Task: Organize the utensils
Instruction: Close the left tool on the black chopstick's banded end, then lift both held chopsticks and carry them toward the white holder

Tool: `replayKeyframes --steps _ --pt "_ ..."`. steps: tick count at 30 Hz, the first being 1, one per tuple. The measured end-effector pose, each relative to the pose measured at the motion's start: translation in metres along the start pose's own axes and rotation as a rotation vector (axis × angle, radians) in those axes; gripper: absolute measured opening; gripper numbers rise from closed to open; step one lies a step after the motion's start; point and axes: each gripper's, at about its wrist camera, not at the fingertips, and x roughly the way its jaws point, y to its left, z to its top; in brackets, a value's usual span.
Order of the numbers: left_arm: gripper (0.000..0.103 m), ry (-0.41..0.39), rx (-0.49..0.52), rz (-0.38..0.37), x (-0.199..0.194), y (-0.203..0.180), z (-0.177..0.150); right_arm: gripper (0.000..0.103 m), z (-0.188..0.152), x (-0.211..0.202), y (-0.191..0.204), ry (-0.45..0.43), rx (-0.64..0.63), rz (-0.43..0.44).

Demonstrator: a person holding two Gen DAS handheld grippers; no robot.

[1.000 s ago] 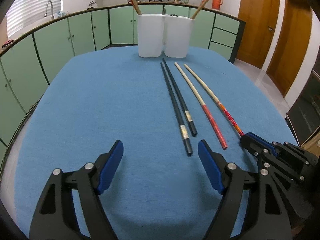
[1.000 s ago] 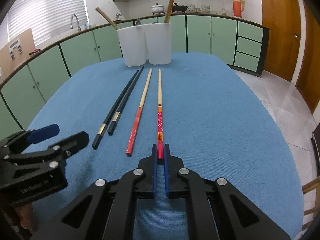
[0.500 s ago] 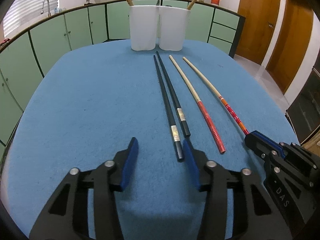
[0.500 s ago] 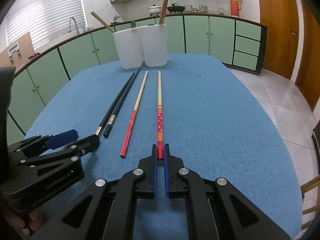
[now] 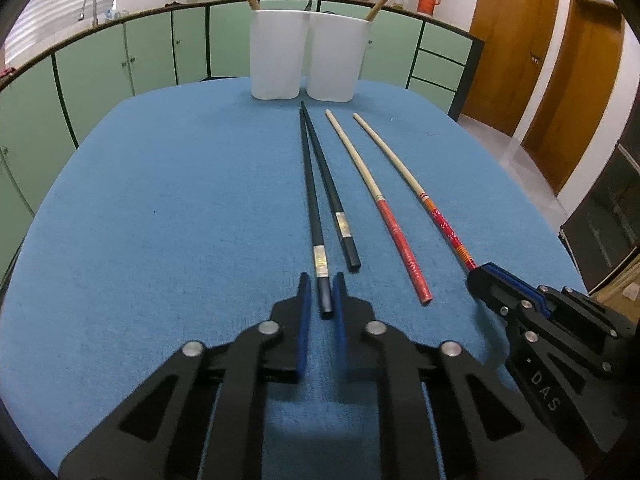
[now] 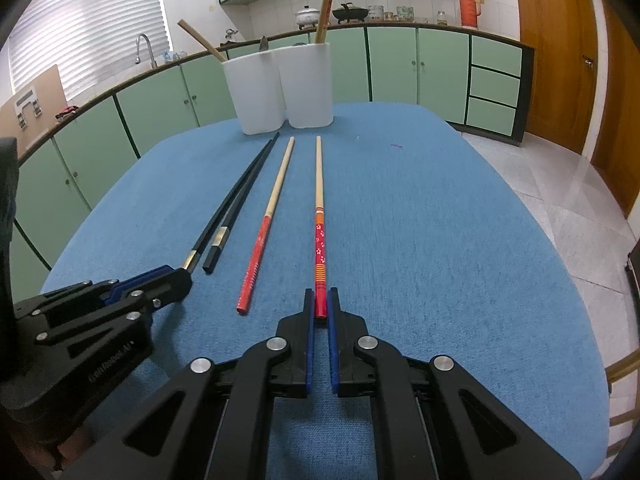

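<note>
"DAS" is readable on the right gripper [image 5: 478, 276], which is clamped on the floral chopstick [image 6: 319, 236]. The left gripper [image 5: 321, 294] – wide a second ago – now pinches the black chopstick [image 5: 310, 196] on the blue cloth [image 5: 160, 220].

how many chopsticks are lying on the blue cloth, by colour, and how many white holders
Black chopsticks: 2, one with its near end between the left hand-held gripper pads, one beside it.
Red-handled chopsticks: 2, a plain red one and a flower-patterned one in the right hand-held gripper.
White holders: 2.
Total: 6.
</note>
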Motion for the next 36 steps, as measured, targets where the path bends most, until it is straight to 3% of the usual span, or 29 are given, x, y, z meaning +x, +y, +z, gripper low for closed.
replayKeyframes --steps 36 --pt "0.006 -0.012 0.011 0.011 -0.0049 0.0048 -0.0052 0.006 0.0009 0.0077 -0.0010 0.018 0.017 0.006"
